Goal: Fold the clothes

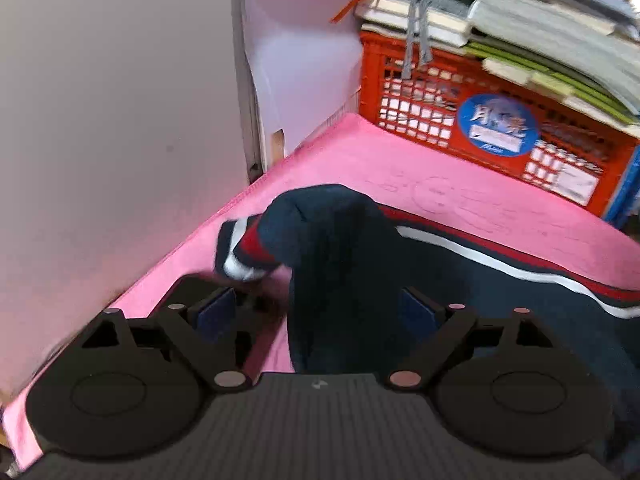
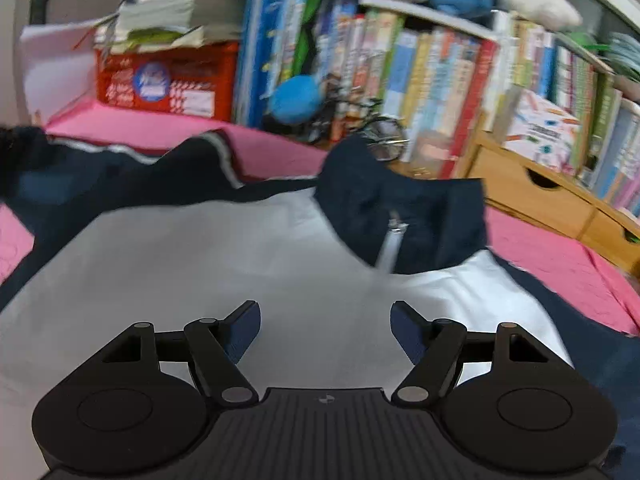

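Note:
A navy jacket with red and white stripes lies on a pink bedspread (image 1: pixel 460 176). In the left wrist view its sleeve (image 1: pixel 332 236) is bunched up, the striped cuff (image 1: pixel 240 252) toward the left edge. My left gripper (image 1: pixel 320 312) is open, its fingers on either side of the sleeve fabric. In the right wrist view the jacket's white chest panel (image 2: pixel 240 256) spreads out below the navy collar (image 2: pixel 404 220) and its zipper pull (image 2: pixel 394 232). My right gripper (image 2: pixel 325 328) hovers open over the white panel, holding nothing.
A red plastic crate (image 1: pixel 480 128) topped with stacked books stands at the bed's far edge. A grey wall panel (image 1: pixel 120 120) borders the left. A bookshelf (image 2: pixel 440 80) with blue plush toys and a wooden drawer unit (image 2: pixel 532 196) stand behind the bed.

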Available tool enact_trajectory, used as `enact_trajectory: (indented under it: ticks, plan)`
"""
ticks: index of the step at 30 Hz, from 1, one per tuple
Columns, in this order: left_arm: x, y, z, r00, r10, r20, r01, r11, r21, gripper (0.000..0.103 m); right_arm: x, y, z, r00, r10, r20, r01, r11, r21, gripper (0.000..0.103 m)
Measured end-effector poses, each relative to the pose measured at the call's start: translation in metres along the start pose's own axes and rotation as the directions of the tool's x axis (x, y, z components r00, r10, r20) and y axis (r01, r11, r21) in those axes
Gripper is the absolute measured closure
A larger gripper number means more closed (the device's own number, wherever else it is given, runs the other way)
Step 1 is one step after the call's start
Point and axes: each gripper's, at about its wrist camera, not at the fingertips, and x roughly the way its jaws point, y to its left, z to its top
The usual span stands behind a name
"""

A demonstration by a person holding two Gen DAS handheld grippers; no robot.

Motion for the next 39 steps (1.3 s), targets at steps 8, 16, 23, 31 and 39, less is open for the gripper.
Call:
enact_trajectory:
  ticks: [8,16,23,31,39]
  plan:
    - [0.01,0.001,0.019,0.99,0.028,0.141,-0.03,1.0,0.006,0.1,0.014,0.009,-0.009,1.0,0.002,-0.003,-0.002,1.0,0.006,0.026]
    - [-0.029,-0.008,0.06,0.889,0.143,0.435,-0.23,0.961,0.154,0.099,0.015,0.018,0.022,0.992,0.121,0.021,-0.121,0.992,0.022,0.026]
    - [0.021,-0.017,0.037,0.912,0.25,0.325,-0.35,0.888,0.298,0.096,0.055,0.093,0.072,0.972,0.237,0.009,-0.236,0.971,-0.046,0.027]
    - [0.039,0.003,0.028,0.962,0.201,0.186,-0.251,0.92,0.302,0.079,0.096,0.149,0.096,0.942,0.333,-0.039,-0.334,0.942,-0.043,0.024]
    - [0.021,0.054,0.053,0.984,-0.173,0.044,0.173,0.985,0.0,0.015,0.074,0.096,0.09,0.933,0.358,0.028,-0.359,0.931,0.063,0.024]
